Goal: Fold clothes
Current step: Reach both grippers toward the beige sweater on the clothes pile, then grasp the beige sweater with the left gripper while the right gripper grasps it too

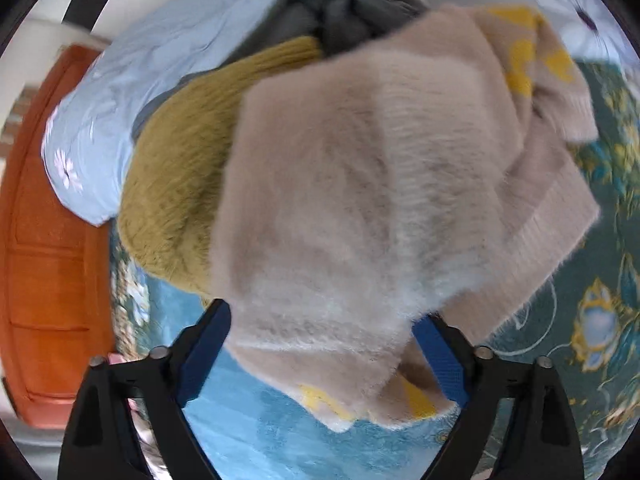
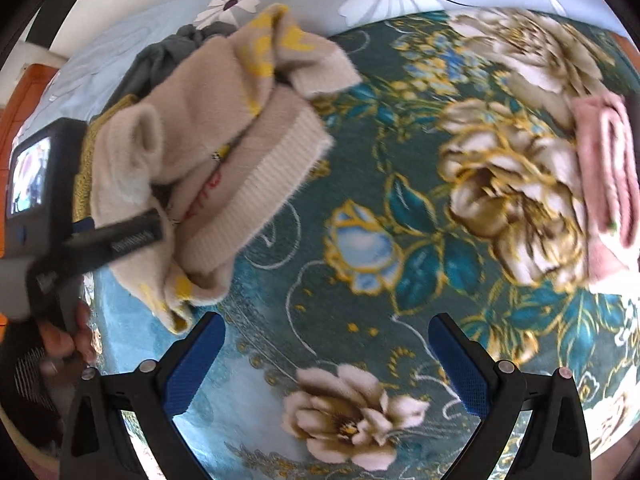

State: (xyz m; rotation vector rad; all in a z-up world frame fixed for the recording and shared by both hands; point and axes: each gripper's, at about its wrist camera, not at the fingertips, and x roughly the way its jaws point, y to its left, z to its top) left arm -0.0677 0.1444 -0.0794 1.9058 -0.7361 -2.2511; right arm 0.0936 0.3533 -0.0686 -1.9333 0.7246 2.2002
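While the beige sweater (image 1: 360, 184) lies bunched between the wide-spread, not yet gripping jaws of the left gripper (image 1: 324, 344), the right gripper (image 2: 326, 354) hangs open and empty over bare blanket (image 2: 400, 184), its long ribbed hem toward the blanket's middle.

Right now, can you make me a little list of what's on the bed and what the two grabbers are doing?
surface: flowered blanket
sweater: fluffy beige sweater with yellow pattern, crumpled
underneath: mustard sweater, partly covered by the beige one
behind: dark grey garment
folded: pink garment at the blanket's right edge
left gripper: jaws apart, beige sweater between them
right gripper: jaws open, nothing between them, over bare blanket
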